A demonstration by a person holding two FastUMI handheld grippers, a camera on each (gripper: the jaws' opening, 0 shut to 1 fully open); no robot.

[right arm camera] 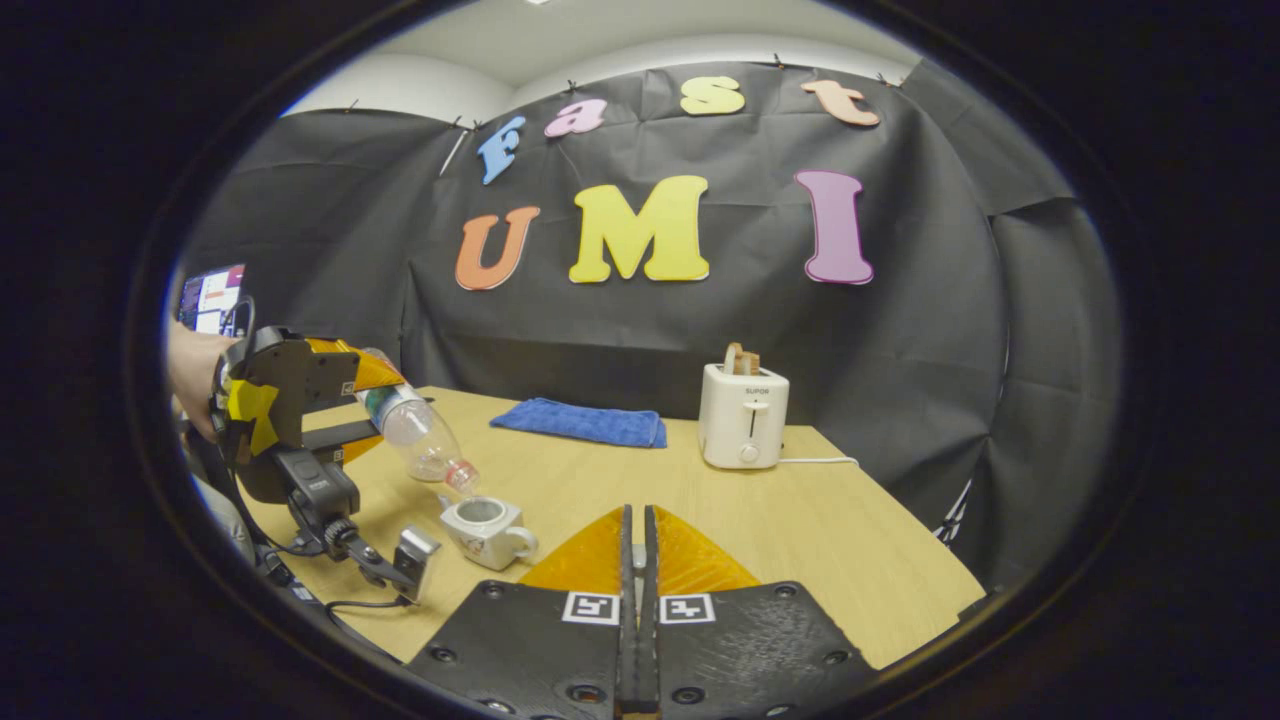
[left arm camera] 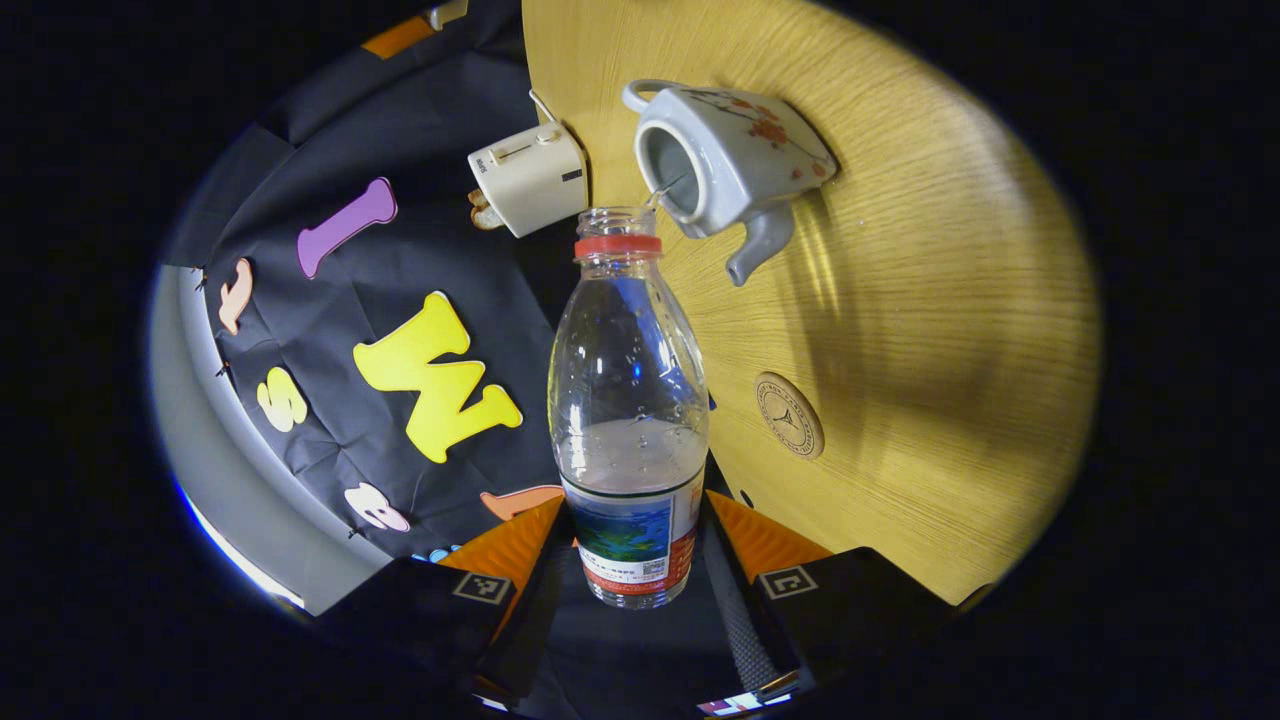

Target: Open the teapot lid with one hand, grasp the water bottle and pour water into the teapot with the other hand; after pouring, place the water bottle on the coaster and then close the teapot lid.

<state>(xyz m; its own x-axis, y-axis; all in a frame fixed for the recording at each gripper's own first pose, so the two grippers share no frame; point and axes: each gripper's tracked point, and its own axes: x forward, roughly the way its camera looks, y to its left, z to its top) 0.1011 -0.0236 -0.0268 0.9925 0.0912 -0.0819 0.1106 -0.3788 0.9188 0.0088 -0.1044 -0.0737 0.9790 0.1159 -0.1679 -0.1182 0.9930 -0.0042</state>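
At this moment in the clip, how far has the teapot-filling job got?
Done: the teapot stands open, no lid on it. In hand: the left gripper holds the water bottle tilted, mouth at the opening, a thin stream running in. Left: bottle onto the bare coaster, then the lid back on. The right gripper is shut; whether it pinches the lid cannot be told.

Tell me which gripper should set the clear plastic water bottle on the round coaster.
Left: the left gripper already holds the clear plastic water bottle, with the round coaster close beside it.
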